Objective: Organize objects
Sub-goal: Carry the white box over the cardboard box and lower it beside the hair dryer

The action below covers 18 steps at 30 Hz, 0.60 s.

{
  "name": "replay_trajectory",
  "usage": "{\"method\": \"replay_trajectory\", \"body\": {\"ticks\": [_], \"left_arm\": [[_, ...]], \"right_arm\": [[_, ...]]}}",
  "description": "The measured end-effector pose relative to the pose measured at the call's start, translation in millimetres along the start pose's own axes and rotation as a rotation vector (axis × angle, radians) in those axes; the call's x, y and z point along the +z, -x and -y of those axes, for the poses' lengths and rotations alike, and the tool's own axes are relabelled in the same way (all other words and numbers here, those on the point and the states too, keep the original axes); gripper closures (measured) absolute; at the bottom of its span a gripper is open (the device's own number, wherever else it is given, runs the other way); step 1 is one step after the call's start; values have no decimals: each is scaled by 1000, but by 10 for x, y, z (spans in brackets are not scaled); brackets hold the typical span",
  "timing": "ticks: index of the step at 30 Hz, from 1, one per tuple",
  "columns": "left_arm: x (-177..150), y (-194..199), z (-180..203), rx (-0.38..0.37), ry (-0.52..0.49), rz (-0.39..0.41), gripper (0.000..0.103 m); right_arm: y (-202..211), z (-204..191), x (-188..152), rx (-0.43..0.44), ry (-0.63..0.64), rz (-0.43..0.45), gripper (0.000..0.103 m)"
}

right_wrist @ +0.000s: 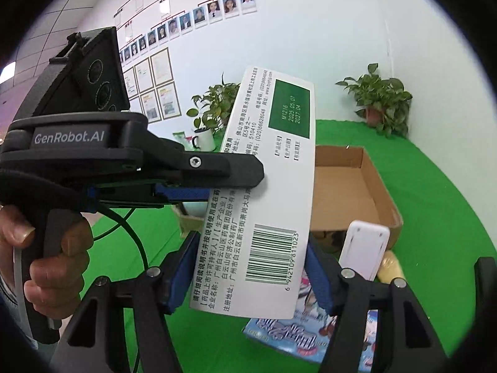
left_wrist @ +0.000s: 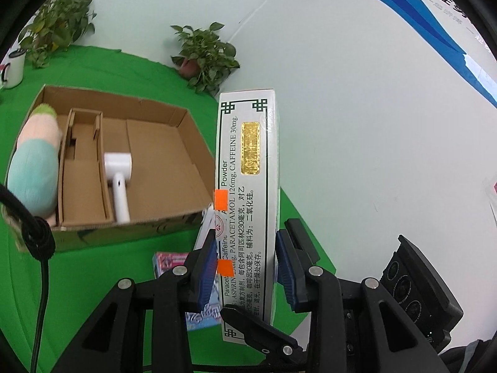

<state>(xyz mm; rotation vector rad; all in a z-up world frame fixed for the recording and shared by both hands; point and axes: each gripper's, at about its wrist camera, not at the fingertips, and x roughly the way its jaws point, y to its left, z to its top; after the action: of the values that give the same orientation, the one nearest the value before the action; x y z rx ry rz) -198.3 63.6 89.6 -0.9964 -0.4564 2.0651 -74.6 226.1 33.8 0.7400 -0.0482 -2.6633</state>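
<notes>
Green cloth covers the bench [left_wrist: 130,71], white walls behind. Two potted plants [left_wrist: 205,56] and a white mug [left_wrist: 14,66] along the back edge; right wrist view shows photo rows and framed certificates [right_wrist: 155,90] on the wall, upper left of frame. Open cardboard box [left_wrist: 186,143] sits left of centre in the left view: plush toy [left_wrist: 34,161] at its left wall, white handheld device [left_wrist: 119,180] in the middle section. Illustrated booklets [right_wrist: 310,338] lie flat on the cloth, lower centre of the right view.

Medicine box [left_wrist: 248,202], white with green border, is off the bench, upright in centre frame. Left hand-held gripper [left_wrist: 245,267] is clamped on its narrow sides, blue pads pressed to both faces. Right hand-held gripper [right_wrist: 251,267] is clamped across the barcode end, pads touching both edges. In the right view the left unit comes in from the left, a hand [right_wrist: 46,258] on its grip.
</notes>
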Motion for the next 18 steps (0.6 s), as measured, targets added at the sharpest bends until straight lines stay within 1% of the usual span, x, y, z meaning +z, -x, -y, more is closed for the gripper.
{"method": "replay_trajectory", "body": {"ticks": [4, 11, 15, 18], "left_arm": [[265, -72, 49, -10, -12, 11, 69], [548, -164, 79, -7, -20, 8, 69], [753, -256, 27, 7, -10, 12, 69], [945, -358, -65, 22, 19, 11, 69]], "right_arm": [[-52, 80, 151, -17, 2, 17, 39], [-191, 210, 379, -28, -19, 12, 39], [-342, 282, 561, -16, -30, -11, 39], [-488, 380, 711, 5, -38, -40, 39]]}}
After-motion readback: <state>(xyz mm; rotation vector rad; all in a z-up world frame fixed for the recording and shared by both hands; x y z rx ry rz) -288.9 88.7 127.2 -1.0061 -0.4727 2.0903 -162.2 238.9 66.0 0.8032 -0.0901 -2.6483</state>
